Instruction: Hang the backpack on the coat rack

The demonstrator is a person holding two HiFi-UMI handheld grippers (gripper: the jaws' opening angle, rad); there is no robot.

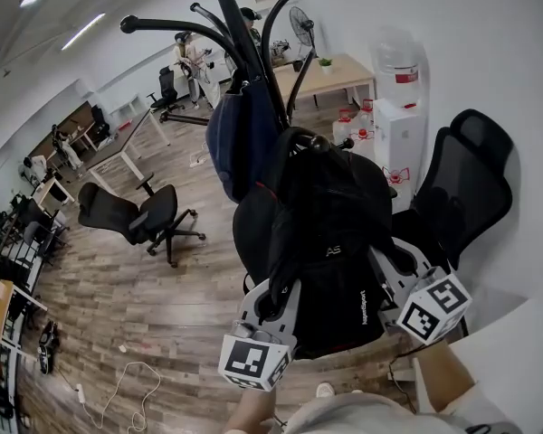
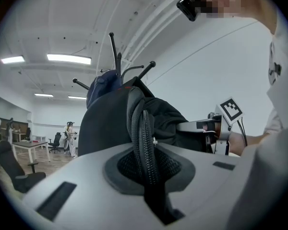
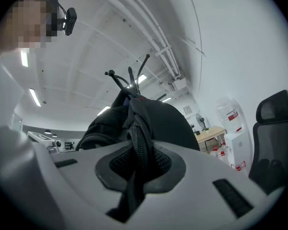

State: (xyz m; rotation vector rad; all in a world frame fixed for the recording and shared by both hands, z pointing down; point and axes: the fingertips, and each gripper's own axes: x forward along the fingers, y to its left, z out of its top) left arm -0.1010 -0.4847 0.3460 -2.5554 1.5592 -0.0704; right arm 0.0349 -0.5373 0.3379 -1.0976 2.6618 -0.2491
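Observation:
A black backpack (image 1: 330, 233) hangs in front of me against the black coat rack (image 1: 249, 39), whose curved arms spread above it. A navy bag (image 1: 240, 138) hangs on the rack behind it. My left gripper (image 1: 276, 301) is at the pack's lower left, shut on a padded shoulder strap (image 2: 146, 143) that runs between its jaws. My right gripper (image 1: 394, 265) is at the pack's right side, shut on the other strap (image 3: 139, 150). In both gripper views the pack (image 2: 110, 123) (image 3: 158, 119) fills the middle, with rack arms (image 2: 116, 61) (image 3: 134, 75) above it.
A black mesh office chair (image 1: 466, 179) stands close on the right by a white wall. A water dispenser (image 1: 403, 125) and a wooden desk (image 1: 335, 75) are behind it. Another office chair (image 1: 131, 215) stands on the wood floor at left, with a white cable (image 1: 118, 391) nearby.

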